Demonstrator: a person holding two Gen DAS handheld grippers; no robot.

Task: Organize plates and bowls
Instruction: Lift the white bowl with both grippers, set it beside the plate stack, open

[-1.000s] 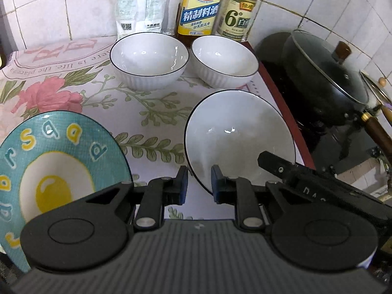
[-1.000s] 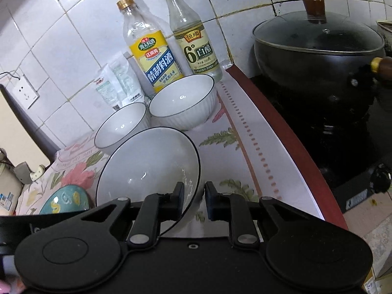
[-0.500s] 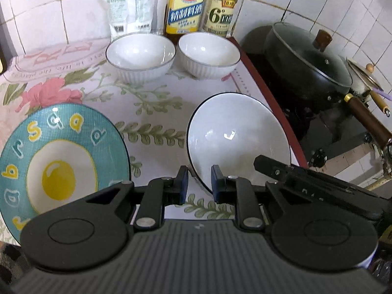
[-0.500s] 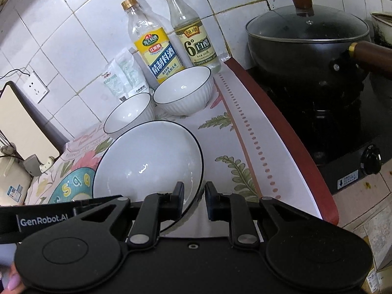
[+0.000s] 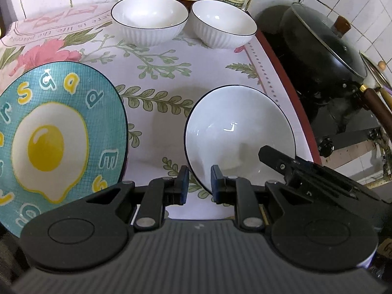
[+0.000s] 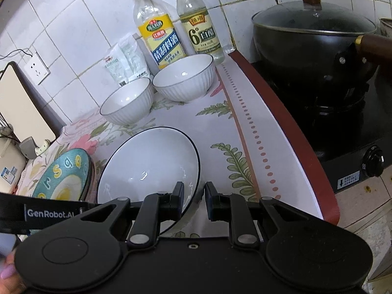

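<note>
A white deep plate with a dark rim (image 5: 238, 132) lies on the floral cloth near the counter's right edge; it also shows in the right wrist view (image 6: 149, 169). My left gripper (image 5: 199, 187) straddles its near-left rim with a narrow gap, jaws not touching it. My right gripper (image 6: 194, 201) straddles its near-right rim the same way. A teal fried-egg plate (image 5: 54, 142) lies to the left, also seen in the right wrist view (image 6: 62, 176). Two white ribbed bowls (image 5: 149, 19) (image 5: 221, 25) stand at the back.
Two bottles (image 6: 158, 31) (image 6: 198, 24) and plastic packets (image 6: 122, 61) stand against the tiled wall. A black lidded wok (image 6: 313, 39) sits on the stove at the right, past the cloth's red border (image 6: 281, 112). A wall socket (image 6: 36, 68) is at the left.
Both grippers have shifted around the white plate's near rim and dropped slightly closer to the counter. The plate stays on the cloth. Jaw gaps look unchanged.
</note>
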